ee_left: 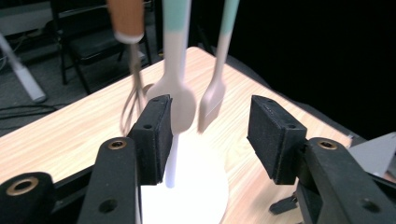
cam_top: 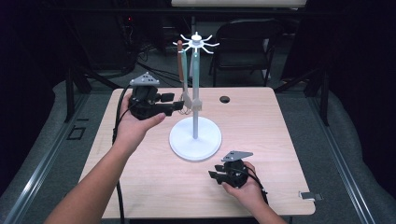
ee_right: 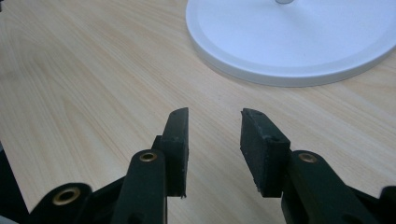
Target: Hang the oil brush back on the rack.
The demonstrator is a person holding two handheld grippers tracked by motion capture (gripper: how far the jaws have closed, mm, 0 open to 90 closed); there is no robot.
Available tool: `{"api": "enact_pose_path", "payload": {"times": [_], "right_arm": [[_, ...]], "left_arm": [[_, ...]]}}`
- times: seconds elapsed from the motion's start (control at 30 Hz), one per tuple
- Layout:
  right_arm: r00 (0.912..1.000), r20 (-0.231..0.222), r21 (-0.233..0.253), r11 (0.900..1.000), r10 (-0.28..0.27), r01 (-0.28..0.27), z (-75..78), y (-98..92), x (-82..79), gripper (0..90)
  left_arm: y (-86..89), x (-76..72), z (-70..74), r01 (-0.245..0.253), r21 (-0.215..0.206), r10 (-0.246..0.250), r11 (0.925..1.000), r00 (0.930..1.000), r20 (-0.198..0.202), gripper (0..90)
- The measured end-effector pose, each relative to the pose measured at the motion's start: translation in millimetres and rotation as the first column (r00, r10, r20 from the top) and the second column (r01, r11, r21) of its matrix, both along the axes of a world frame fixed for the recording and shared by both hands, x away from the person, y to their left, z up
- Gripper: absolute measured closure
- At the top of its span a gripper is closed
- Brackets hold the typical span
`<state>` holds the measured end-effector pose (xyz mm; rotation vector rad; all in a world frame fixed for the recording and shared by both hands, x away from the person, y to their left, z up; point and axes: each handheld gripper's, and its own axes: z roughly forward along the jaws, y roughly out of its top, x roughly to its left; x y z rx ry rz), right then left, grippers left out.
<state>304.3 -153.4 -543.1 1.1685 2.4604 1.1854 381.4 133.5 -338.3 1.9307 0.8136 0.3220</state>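
Ahead of the left gripper (cam_top: pixel 176 105), whose jaws stand wide apart, hang a brown-handled wire whisk (ee_left: pixel 131 88), a pale spoon with mint handle (ee_left: pixel 179 100) and a small mint-handled spatula (ee_left: pixel 212 100), long axes vertical. From above, the utensils merge against the white hook stand (cam_top: pixel 195 137). Well off, the right gripper (cam_top: pixel 215 177) rests low, jaws parted, empty.

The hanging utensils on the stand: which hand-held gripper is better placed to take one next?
Left. The left hand-held gripper is open right at the spoon and brush; the right hand-held gripper rests low near the stand base.
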Motion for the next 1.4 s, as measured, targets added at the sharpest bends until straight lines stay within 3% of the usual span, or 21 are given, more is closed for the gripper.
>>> {"api": "enact_pose_path", "payload": {"times": [0.2, 0.43, 0.73, 0.9, 1.03, 1.13, 1.3, 1.4], "right_arm": [[0.9999, -0.001, 0.021, 1.000, -0.010, 0.010, 11.1, -1.4, 4.0, 60.1], [1.0000, 0.000, -0.022, 1.000, -0.007, 0.007, 19.8, -4.0, 5.3, 59.1], [0.9996, -0.003, -0.068, 0.997, -0.027, 0.027, 18.1, -22.9, 0.5, 58.0], [0.9986, -0.004, -0.059, 0.997, -0.053, 0.053, 17.2, -36.6, -3.7, 57.1], [0.9968, -0.021, -0.047, 0.996, -0.077, 0.076, 14.0, -49.0, -7.1, 56.7], [0.9944, -0.026, -0.025, 0.995, -0.102, 0.101, 10.8, -56.1, -8.5, 56.5], [0.9905, -0.020, -0.021, 0.990, -0.136, 0.136, 4.9, -65.0, -6.9, 56.2], [0.9869, 0.006, -0.032, 0.986, -0.161, 0.161, 2.2, -68.3, -6.2, 55.8]], "left_arm": [[13.8, -4.7, -21.4, -0.038, 0.028, 0.038, 0.9989, 0.9992, -0.008, 48.5], [29.7, -13.6, -56.3, -0.080, 0.059, 0.081, 0.9950, 0.9967, -0.012, 48.1], [53.3, -29.4, -104.5, -0.130, 0.081, 0.134, 0.9881, 0.9900, -0.044, 48.0], [63.9, -40.8, -128.7, -0.154, 0.090, 0.159, 0.9840, 0.9859, -0.052, 48.1], [73.0, -47.9, -152.7, -0.173, 0.104, 0.182, 0.9795, 0.9795, -0.087, 48.1], [78.9, -52.0, -168.7, -0.181, 0.090, 0.190, 0.9794, 0.9747, -0.117, 47.9], [82.5, -56.9, -188.8, -0.186, 0.088, 0.196, 0.9787, 0.9709, -0.137, 48.3], [83.6, -58.3, -198.4, -0.198, 0.076, 0.207, 0.9773, 0.9681, -0.141, 48.9]]}}
